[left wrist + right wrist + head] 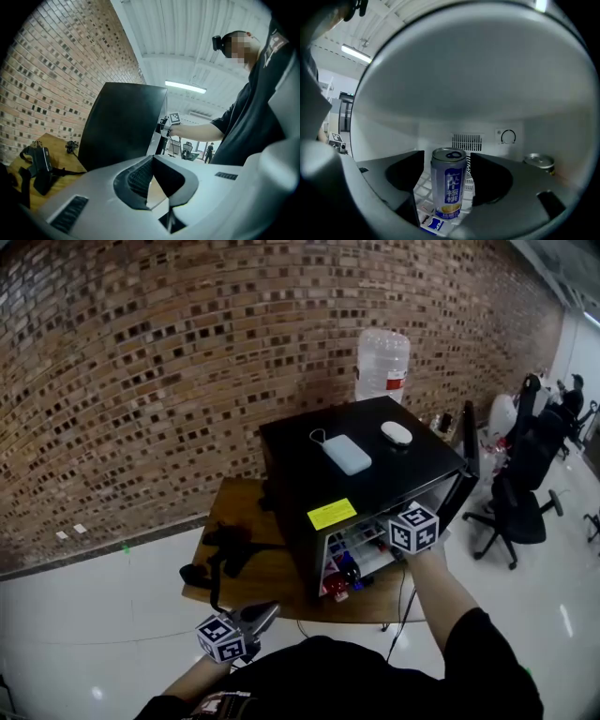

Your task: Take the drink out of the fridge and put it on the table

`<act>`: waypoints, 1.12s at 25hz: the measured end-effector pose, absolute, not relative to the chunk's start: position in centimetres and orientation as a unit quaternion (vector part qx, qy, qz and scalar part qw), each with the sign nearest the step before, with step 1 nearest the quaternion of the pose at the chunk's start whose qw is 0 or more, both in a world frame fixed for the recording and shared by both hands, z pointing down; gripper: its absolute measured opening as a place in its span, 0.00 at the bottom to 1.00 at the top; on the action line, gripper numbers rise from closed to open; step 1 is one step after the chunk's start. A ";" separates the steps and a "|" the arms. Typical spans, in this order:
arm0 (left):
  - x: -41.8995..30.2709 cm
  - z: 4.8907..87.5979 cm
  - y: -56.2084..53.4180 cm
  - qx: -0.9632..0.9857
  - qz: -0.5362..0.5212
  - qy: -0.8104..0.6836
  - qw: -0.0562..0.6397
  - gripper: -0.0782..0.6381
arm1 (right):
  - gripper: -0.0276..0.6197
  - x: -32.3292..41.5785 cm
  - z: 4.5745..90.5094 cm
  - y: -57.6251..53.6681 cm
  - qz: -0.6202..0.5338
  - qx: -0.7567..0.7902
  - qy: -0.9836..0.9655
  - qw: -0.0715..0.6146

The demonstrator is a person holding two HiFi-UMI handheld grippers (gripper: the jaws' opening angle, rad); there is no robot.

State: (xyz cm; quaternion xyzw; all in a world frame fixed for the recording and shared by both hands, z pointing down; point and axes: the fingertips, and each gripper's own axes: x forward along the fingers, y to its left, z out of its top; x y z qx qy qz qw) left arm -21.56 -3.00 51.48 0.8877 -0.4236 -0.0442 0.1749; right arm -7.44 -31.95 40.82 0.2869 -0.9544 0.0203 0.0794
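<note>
A black mini fridge (pixel 366 474) stands on a wooden table (pixel 253 582) with its door (pixel 466 460) swung open to the right. My right gripper (pixel 447 157) reaches inside the fridge. A tall silver and blue drink can (pixel 448 187) stands upright on the white wire shelf, between the gripper's wide open jaws. A thin gap shows on each side of the can. A second can (pixel 540 161) sits further back on the right. My left gripper (pixel 161 199) hangs low in front of the table, fingers together and holding nothing.
On the fridge top lie a pale power bank (pixel 347 454) and a white mouse (pixel 397 432). Black gear (pixel 230 545) lies on the table left of the fridge. A water bottle (pixel 382 364) stands behind it, with office chairs (pixel 520 493) to the right.
</note>
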 end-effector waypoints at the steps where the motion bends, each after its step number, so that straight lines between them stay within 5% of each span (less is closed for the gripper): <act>1: -21.7 51.5 -2.9 0.887 -0.044 -0.426 0.175 0.10 | 0.56 -7.9 40.9 -32.2 0.012 0.287 -0.954 0.085; 13: -19.4 51.8 -4.2 0.901 -0.029 -0.390 0.186 0.10 | 0.47 -6.7 40.7 -31.3 -0.026 0.276 -0.957 0.082; 28: -0.8 55.4 -9.3 0.964 0.050 -0.183 0.184 0.10 | 0.47 10.1 46.9 -25.5 -0.004 0.324 -0.943 0.076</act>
